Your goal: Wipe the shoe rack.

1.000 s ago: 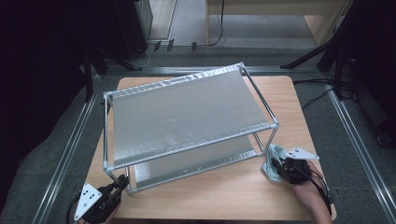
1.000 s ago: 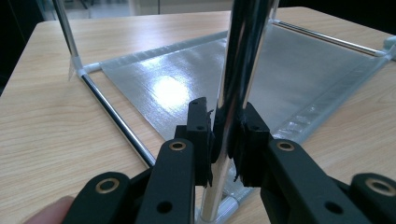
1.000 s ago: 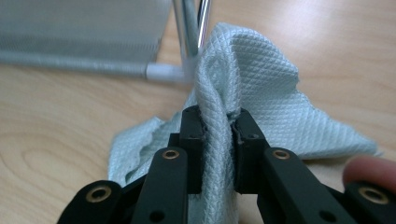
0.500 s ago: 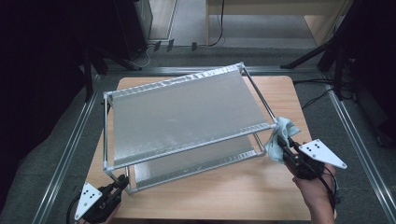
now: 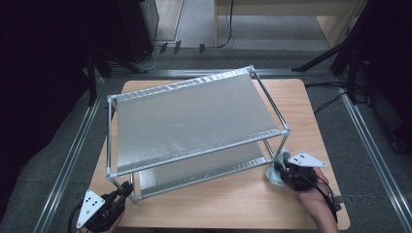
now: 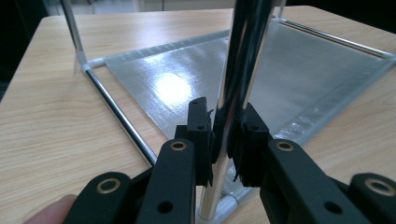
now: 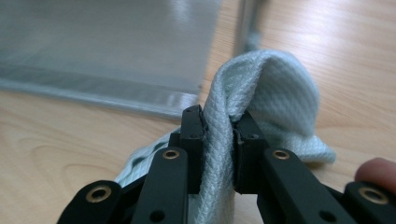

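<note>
Wooden table (image 5: pixel 291 208) in a dark room: a two-level metal rack (image 5: pixel 194 121) is steadied for wiping.

Left claw (image 6: pixel 223 140) is clamped on the rack's near-left upright post (image 6: pixel 238 84); right claw (image 7: pixel 217 140) pinches a pale blue cloth (image 7: pixel 275 107) on the table by the rack's near-right foot. Wiping seems about to start; next, carry the cloth onto a shelf or rail. No readable writing.

A pale wooden counter (image 5: pixel 311 111) stands on grey carpet (image 5: pixel 194 24), framed by aluminium rails (image 5: pixel 374 141). Beyond its far edge, black cables (image 5: pixel 228 29) trail past dark stands (image 5: pixel 97 68) and light wooden furniture (image 5: pixel 291 9), the room's sides in shadow.
</note>
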The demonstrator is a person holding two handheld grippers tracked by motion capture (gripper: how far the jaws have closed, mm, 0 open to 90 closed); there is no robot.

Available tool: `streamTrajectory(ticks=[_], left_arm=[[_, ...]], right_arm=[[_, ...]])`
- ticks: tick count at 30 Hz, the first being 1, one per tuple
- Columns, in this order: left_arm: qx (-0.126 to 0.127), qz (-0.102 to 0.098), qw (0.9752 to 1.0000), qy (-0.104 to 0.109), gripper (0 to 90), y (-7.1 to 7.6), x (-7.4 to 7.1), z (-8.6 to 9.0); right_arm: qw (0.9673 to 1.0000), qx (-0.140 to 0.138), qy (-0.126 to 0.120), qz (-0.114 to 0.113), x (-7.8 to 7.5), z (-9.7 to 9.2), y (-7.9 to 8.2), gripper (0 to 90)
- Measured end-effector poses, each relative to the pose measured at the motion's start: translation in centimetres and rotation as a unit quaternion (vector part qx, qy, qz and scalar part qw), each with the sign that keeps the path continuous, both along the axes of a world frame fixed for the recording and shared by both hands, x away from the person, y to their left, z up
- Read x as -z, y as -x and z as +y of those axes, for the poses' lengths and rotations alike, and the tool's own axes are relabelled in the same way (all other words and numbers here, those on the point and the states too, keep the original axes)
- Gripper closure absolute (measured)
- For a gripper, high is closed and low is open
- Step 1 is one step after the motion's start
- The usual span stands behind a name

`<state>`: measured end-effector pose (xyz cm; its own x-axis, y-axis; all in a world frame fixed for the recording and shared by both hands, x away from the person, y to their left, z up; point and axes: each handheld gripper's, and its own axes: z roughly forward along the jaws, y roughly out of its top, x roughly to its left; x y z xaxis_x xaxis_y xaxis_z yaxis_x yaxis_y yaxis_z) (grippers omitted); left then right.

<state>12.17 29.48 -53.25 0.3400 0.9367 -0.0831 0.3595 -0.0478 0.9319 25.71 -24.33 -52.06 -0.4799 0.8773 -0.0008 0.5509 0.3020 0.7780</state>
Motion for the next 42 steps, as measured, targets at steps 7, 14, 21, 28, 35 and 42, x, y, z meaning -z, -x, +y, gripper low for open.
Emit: streamTrajectory(ticks=[7, 14, 21, 28, 35, 42], left_arm=[[0.001, 0.0, 1.0, -0.002, 79.6, 0.0, 0.0, 0.0], [0.005, -0.002, 1.0, -0.005, 79.6, 0.0, 0.0, -0.2], [0.006, -0.002, 1.0, -0.004, 79.7, 0.0, 0.0, -0.2], [0.011, -0.002, 0.9999, -0.006, 79.7, 0.0, 0.0, -0.3], [0.014, -0.003, 0.9999, -0.009, 79.8, 0.0, 0.0, -0.3], [0.017, -0.002, 0.9998, -0.007, 79.8, -0.1, 0.0, -0.4]], right_arm=[[0.9976, -0.058, 0.011, -0.035, -2.0, 2.6, 1.2, 77.8], [0.9926, 0.051, -0.026, -0.107, -4.3, 1.6, 1.2, 77.9], [0.9856, 0.056, -0.036, -0.155, -5.8, 1.9, 2.0, 77.8], [0.9966, 0.08, 0.011, -0.018, 0.4, 1.6, -0.7, 77.7], [0.9915, 0.096, -0.022, -0.085, -3.1, 1.6, 0.3, 77.7], [0.9822, 0.12, -0.016, -0.144, -3.9, 2.5, 0.8, 77.5]])
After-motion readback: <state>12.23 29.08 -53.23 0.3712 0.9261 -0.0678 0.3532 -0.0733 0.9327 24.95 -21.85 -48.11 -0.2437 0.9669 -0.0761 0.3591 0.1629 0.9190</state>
